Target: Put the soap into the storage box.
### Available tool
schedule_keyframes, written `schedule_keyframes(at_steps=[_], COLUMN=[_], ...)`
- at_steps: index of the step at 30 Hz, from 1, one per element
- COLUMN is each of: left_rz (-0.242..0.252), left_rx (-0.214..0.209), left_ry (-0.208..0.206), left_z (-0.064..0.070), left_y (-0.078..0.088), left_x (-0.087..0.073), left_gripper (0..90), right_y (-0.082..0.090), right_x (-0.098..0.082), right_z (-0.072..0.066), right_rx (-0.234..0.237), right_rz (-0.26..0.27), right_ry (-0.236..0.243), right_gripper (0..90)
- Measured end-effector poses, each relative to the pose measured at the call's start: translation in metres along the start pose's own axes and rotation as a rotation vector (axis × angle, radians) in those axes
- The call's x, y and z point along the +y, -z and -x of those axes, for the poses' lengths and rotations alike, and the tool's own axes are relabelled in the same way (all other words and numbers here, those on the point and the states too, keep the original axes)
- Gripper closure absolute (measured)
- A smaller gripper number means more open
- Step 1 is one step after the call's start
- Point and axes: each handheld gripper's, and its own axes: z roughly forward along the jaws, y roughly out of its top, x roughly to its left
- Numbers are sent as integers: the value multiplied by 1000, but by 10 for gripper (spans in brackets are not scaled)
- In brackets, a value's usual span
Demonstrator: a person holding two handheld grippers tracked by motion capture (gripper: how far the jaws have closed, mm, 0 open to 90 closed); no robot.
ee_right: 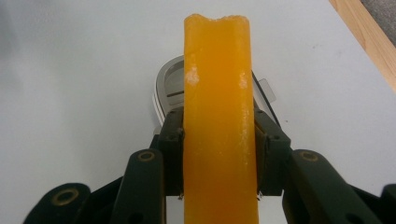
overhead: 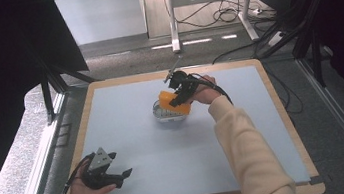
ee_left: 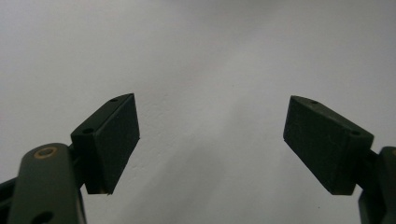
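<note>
One orange block [ee_right: 219, 121] over metal dish [ee_right: 170, 86]

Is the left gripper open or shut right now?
Open. The left gripper shows its two black pads set wide apart with nothing but bare grey table between them.

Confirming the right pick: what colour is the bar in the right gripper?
Orange-yellow, with pale scuffs; the bar shows best in the right gripper view, clamped by the right gripper.

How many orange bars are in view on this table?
1. The orange bar is clamped in the right gripper, held just above the small metal dish near the table's middle. Others could lie hidden in the dish beneath it.
</note>
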Motion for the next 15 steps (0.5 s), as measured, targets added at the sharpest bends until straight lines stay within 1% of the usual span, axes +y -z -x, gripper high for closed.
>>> schedule_keyframes(at_steps=[1, 2, 9, 13, 15], left_rz=[1, 2, 5, 6, 7], left_rx=[0, 0, 0, -1, -1], left_ry=[1, 2, 0, 1, 1], left_z=[0, 0, 0, 0, 0], left_y=[0, 0, 1, 1, 1], left_x=[0, 0, 0, 1, 1], left_gripper=[185, 184, 185, 185, 185], right_y=[-1, -4, -8, -10, -11], right_x=[1, 2, 7, 9, 11], right_z=[0, 0, 1, 3, 3], right_rx=[3, 8, 15, 21, 17], right_rz=[3, -1, -9, -7, -14], right_ry=[-4, 5, 22, 21, 34], right_gripper=[618, 618, 618, 618, 618])
